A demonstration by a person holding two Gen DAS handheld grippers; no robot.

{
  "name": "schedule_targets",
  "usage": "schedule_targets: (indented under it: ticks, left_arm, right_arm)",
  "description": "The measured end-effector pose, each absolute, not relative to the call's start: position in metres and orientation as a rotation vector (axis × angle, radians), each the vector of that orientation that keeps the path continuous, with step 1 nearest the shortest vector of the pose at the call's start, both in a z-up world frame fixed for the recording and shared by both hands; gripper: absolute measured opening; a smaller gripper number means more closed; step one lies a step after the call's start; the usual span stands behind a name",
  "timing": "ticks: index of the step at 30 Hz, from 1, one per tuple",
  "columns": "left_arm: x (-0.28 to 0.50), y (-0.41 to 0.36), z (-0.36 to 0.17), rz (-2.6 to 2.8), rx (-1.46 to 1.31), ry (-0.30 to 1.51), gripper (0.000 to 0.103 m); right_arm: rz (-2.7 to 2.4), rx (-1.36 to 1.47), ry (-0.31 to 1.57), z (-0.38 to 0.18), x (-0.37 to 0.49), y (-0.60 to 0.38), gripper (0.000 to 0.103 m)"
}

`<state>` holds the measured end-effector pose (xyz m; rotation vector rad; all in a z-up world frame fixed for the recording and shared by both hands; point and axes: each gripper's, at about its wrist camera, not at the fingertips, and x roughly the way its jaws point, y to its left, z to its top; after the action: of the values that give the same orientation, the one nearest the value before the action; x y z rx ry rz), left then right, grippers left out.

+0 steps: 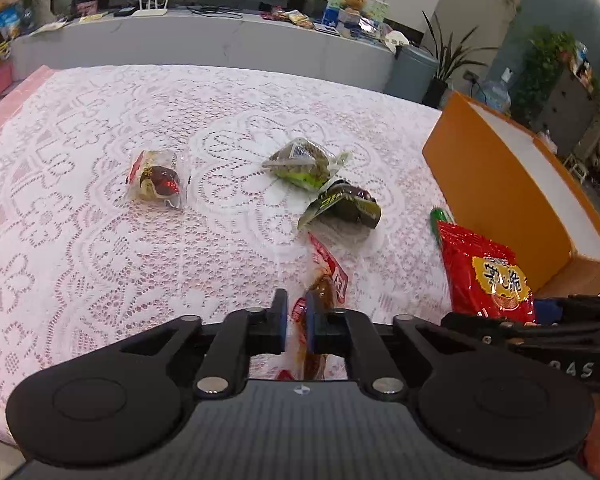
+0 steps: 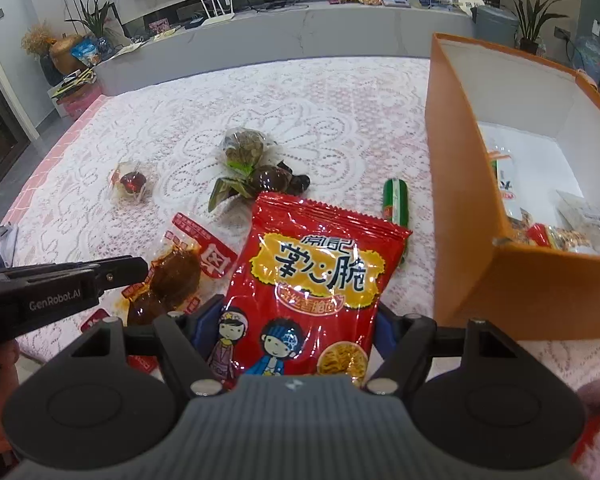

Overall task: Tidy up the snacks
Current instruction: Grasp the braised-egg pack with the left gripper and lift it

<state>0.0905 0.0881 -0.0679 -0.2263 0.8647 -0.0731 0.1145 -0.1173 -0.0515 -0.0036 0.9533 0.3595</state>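
Observation:
My left gripper (image 1: 297,320) is shut on a clear pack of brown braised meat with red labels (image 1: 323,280), which also shows in the right wrist view (image 2: 176,272). My right gripper (image 2: 296,332) is shut on a red crispy-noodle bag (image 2: 312,280), seen at the right of the left wrist view (image 1: 486,276). An orange box (image 2: 496,272) with a white inside stands at the right and holds several snack packs (image 2: 568,232). On the lace tablecloth (image 1: 100,240) lie a red-brown pack (image 1: 156,180), a green pack (image 1: 304,164), a dark pack (image 1: 346,204) and a green sausage stick (image 2: 396,200).
The left gripper's black body (image 2: 60,292) reaches in from the left of the right wrist view. A grey counter (image 1: 200,40) with a router, clutter and plants runs behind the table. The table's pink edge (image 1: 4,108) is at the far left.

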Motion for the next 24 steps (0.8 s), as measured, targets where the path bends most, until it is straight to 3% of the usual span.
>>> schedule_targets:
  ticks: [4,6,10,12,18,21,24]
  left_arm:
    - [0.09,0.093,-0.069,-0.091,-0.27,0.862,0.016]
    - [0.09,0.093,-0.069,-0.108,-0.27,0.867,0.026]
    - [0.098,0.089,-0.073,-0.1,-0.217,0.91,0.033]
    - [0.103,0.091,-0.077,-0.12,-0.217,0.938,0.047]
    - [0.116,0.102,-0.096,-0.092,-0.261,1.04,0.056]
    - [0.114,0.093,-0.095,-0.095,-0.197,1.044,0.071]
    - [0.112,0.078,-0.095,-0.123,-0.095,1.048,0.077]
  right_arm:
    - [0.37,0.038,0.988,-0.057,0.118,-0.123,0.072]
    - [0.389,0.039,1.009,-0.06,0.119,-0.122,0.072]
    - [0.443,-0.019,1.047,-0.068,0.119,-0.108,0.071]
    - [0.431,-0.064,1.042,-0.069,0.117,-0.102,0.071]
    - [0.425,-0.075,1.061,-0.073,0.119,-0.101,0.072]
    - [0.422,-0.077,1.068,-0.075,0.121,-0.1,0.072]
    - [0.42,-0.085,1.075,-0.076,0.123,-0.098,0.072]
